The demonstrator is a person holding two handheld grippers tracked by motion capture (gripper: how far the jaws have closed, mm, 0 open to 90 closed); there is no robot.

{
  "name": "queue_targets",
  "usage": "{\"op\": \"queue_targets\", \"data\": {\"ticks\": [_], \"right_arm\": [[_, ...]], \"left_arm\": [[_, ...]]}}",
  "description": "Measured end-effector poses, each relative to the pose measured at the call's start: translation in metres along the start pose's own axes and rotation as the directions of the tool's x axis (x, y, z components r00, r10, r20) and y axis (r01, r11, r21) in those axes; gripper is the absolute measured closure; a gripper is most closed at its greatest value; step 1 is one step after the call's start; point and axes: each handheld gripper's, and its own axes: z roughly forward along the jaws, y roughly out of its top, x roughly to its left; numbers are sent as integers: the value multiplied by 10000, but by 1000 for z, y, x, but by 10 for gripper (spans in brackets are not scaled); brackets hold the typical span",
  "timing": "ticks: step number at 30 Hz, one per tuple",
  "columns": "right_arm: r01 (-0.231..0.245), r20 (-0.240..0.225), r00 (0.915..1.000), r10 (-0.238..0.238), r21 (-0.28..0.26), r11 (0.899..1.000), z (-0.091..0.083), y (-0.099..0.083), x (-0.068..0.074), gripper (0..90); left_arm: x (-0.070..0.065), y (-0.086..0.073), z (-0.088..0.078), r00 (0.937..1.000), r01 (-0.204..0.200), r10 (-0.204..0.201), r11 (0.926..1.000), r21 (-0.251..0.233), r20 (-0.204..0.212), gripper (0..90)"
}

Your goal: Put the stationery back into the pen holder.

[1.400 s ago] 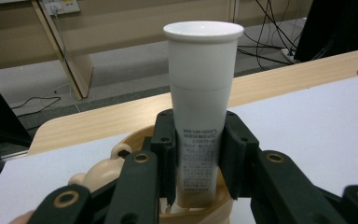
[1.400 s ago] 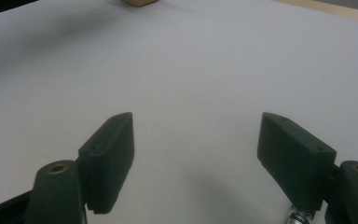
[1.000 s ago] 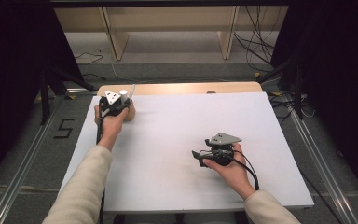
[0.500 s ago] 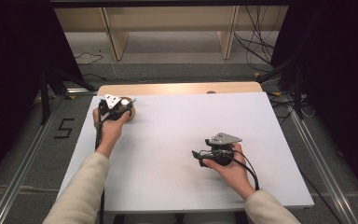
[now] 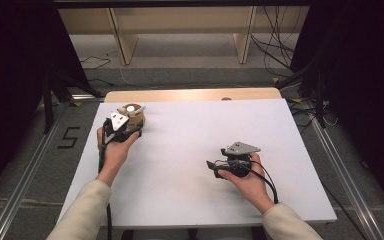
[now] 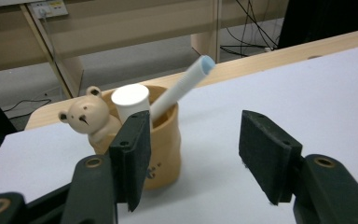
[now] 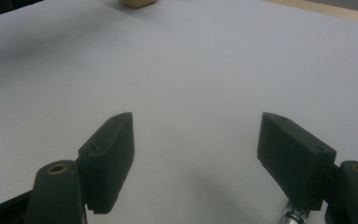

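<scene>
Left gripper (image 6: pixel 193 154) jaws spread, just been opening, nothing between. Bear cup (image 6: pixel 161 140) at table's far-left corner, 11 o'clock of gripper, beside left jaw. Pen (image 6: pixel 182 86) inside leans toward 1 o'clock. Right gripper (image 7: pixel 196 154) spread, empty, well apart.

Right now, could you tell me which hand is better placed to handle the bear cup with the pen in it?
The left. The left gripper sits right beside the bear cup, its jaws apart with nothing between them, having just been opening. The right gripper rests mid-table, open, far from the cup.
</scene>
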Motion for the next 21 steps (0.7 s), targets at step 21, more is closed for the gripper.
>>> {"op": "queue_targets", "data": {"ticks": [21], "right_arm": [[-259, 577, 9980, 261, -54, 9997, -11, -1, -16, 290]], "left_arm": [[-42, -33, -37, 9849, -269, 90, 9945, 1015, 1732, 403]]}}
